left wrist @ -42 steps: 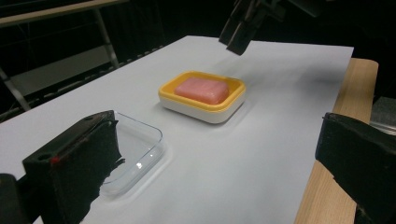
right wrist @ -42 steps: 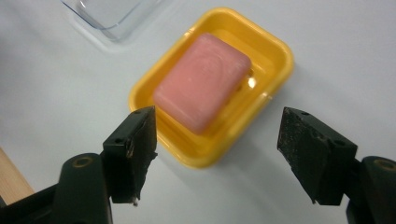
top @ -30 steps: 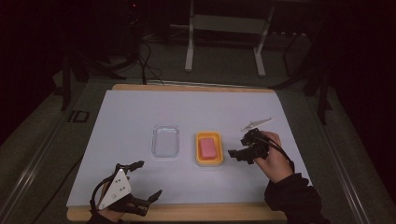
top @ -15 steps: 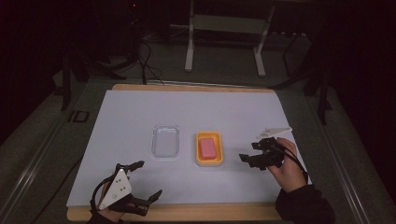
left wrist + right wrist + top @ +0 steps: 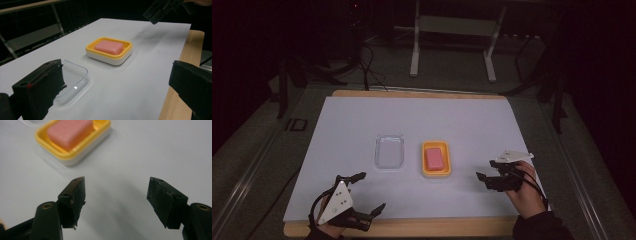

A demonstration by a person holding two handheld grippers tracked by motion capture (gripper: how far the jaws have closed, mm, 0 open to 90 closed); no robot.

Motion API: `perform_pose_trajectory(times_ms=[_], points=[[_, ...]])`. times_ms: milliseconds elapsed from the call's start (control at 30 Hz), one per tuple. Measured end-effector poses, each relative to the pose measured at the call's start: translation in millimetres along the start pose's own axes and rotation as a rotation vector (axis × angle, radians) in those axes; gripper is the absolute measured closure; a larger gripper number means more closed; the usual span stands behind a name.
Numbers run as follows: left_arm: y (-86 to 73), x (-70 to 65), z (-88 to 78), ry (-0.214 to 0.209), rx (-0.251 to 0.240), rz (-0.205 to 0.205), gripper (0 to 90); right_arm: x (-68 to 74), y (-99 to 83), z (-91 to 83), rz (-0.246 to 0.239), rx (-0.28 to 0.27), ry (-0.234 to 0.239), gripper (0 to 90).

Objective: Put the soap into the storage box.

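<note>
the right gripper [image 5: 483, 179], its jaws just narrowed yet still apart on nothing, hovers near the pink soap [image 5: 435, 158] lying in the yellow dish [image 5: 435, 172] beside a clear lid [image 5: 389, 151], while the left gripper [image 5: 368, 192] stands spread wide

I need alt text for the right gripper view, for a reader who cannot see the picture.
The right gripper has two black jaws standing apart with nothing between them, above a white table sheet. Beyond the jaws, at upper left, a pink soap bar lies in a yellow soap dish with a white base.
</note>
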State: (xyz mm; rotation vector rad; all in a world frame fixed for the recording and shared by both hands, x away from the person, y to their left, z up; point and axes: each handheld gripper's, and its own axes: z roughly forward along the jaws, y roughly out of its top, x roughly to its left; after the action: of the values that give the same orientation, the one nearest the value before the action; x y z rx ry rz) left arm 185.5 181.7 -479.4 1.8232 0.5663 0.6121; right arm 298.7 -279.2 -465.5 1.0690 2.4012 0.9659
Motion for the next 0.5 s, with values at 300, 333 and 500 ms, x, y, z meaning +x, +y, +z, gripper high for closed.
perform_pose_trajectory(times_ms=[300, 333, 500], points=[[0.0, 0.1, -0.2, -0.001, 0.001, 0.0, 0.4, -4.0, -25.0, -1.2, 0.015, 0.009, -0.026, 31.0], [0.0, 0.1, -0.3, -0.001, 0.001, 0.0, 0.4, -3.5, -26.6, -1.9, 0.018, 0.002, -0.037, 30.7], [0.0, 0.4, -0.6, -0.002, 0.0, -0.001, 0.4, -5.4, -31.5, -5.1, 0.032, -0.035, -0.091, 30.8]])
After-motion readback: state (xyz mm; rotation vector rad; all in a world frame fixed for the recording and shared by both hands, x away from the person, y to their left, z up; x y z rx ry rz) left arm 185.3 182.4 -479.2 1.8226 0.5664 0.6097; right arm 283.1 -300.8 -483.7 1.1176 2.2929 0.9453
